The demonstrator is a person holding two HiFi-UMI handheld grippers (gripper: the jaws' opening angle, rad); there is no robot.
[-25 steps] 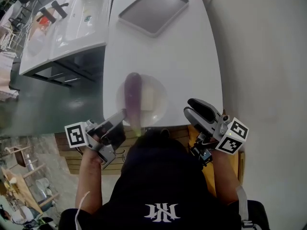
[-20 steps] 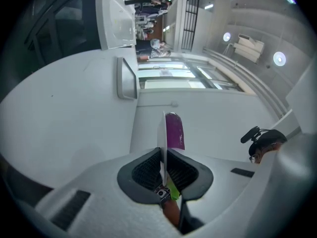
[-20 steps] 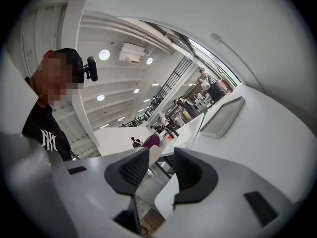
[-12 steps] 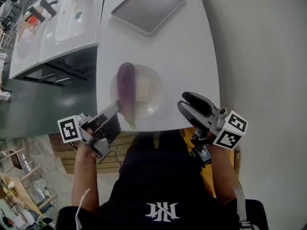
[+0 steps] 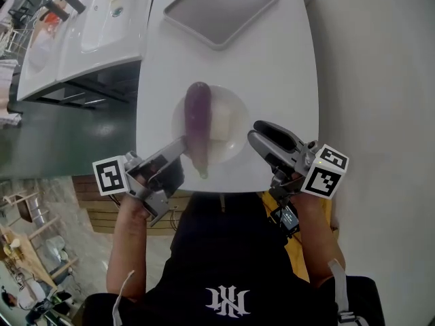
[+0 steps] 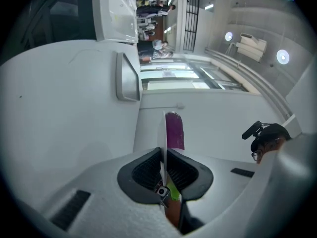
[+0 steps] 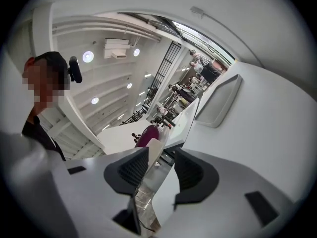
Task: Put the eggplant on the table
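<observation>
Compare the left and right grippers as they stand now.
The left gripper has its jaws shut on the near-left rim of the plate. The right gripper has its jaws wide apart, with the near-right rim between them but not pinched. In the head view the left gripper lies close beside the eggplant, while the right gripper sits clear of it. Both point at the plate and carry a marker cube.
</observation>
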